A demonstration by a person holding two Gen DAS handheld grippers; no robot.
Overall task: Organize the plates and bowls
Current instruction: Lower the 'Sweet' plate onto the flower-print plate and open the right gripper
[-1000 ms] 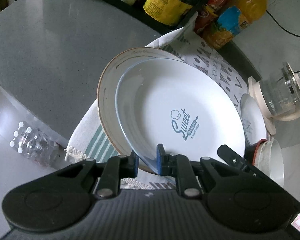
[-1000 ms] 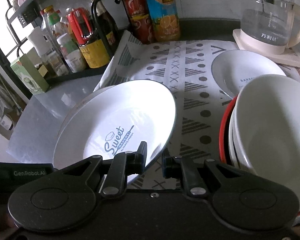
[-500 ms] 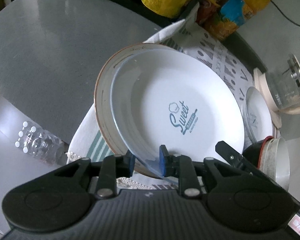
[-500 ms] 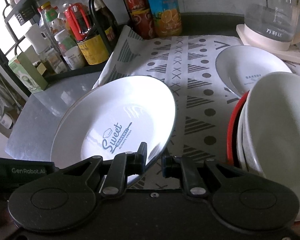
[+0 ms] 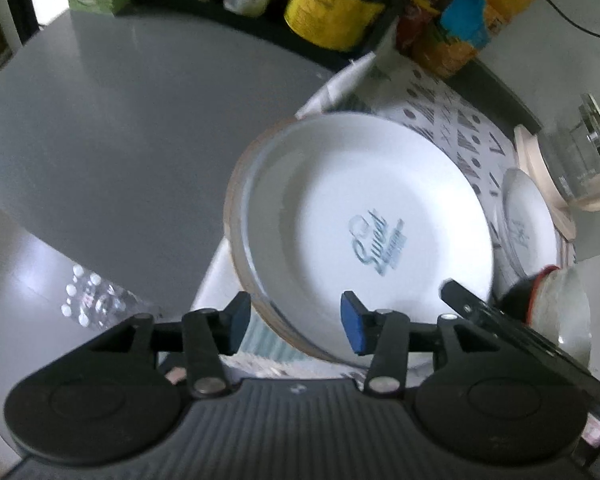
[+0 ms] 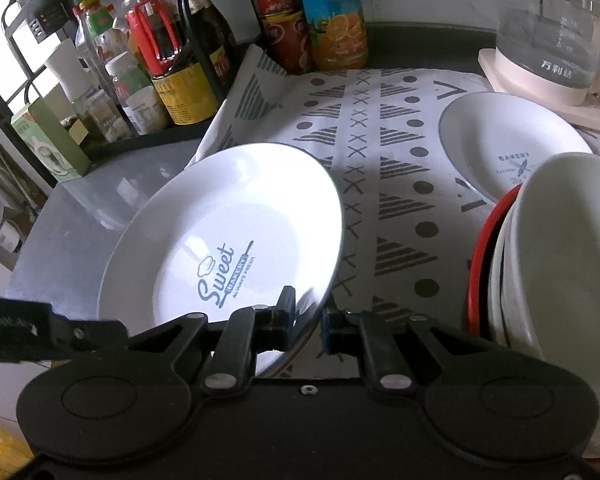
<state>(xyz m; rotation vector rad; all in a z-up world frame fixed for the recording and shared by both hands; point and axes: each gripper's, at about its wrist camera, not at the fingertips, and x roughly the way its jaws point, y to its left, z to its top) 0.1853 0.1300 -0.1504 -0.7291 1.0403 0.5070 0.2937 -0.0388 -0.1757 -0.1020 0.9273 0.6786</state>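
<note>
A white "Sweet Bakery" plate point(image 5: 364, 216) lies on a brown-rimmed plate point(image 5: 236, 240) at the near edge of the patterned cloth. My left gripper point(image 5: 296, 320) is open, its blue pads on either side of the plates' near rim. In the right wrist view the same white plate point(image 6: 228, 232) is held at its near rim by my right gripper point(image 6: 306, 324), which is shut on it. A smaller white "Bakery" plate point(image 6: 508, 148) lies at the back right. A stack of white bowls with a red one point(image 6: 548, 256) stands at the right.
The patterned cloth point(image 6: 380, 152) covers the counter's middle. A rack of bottles and jars point(image 6: 152, 60) lines the back left. Juice bottle and cans point(image 6: 332, 12) stand behind. A glass kettle point(image 6: 552, 28) sits at the back right. Grey counter point(image 5: 120, 128) lies left.
My left gripper has opened and let go of the white plate, which now rests centred on the brown-rimmed plate. My right gripper stays shut on its rim.
</note>
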